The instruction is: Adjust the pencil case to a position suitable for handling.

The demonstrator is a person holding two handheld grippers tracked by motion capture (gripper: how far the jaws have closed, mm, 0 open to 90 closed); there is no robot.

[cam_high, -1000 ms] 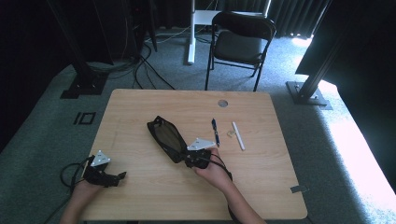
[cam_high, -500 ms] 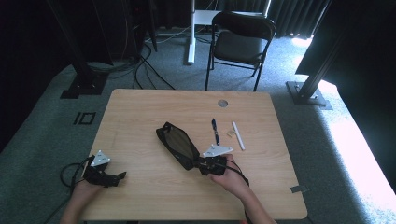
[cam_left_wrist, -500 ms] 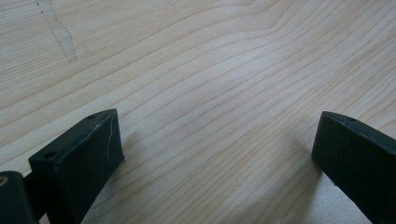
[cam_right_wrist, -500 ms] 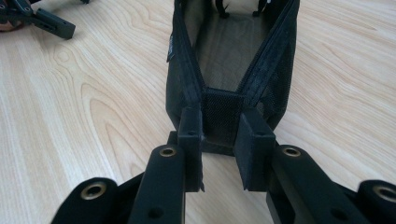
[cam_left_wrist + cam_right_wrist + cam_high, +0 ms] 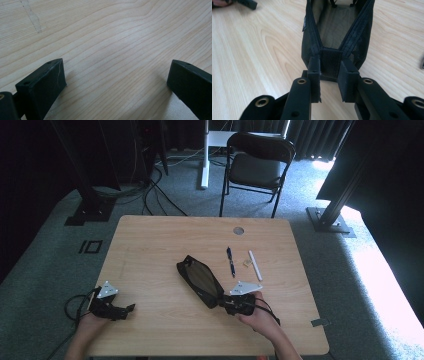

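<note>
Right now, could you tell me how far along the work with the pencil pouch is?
Done: the black pouch lies unzipped, its olive lining showing. In hand: the right gripper has its jaws shut on the tab at the pouch's near end. The left gripper rests open on the table, holding nothing. Probably left: the pen, the white marker and the small eraser lie outside, beside the pouch.

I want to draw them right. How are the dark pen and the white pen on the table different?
The dark pen is dark blue or black, while the white pen is pale all over. The dark pen lies closer to the open black pouch; the white pen lies farther out, toward the table's right edge. The dark pen points almost straight away from the person, the white pen slants a little more. Both lie flat, untouched, about equally long.
</note>
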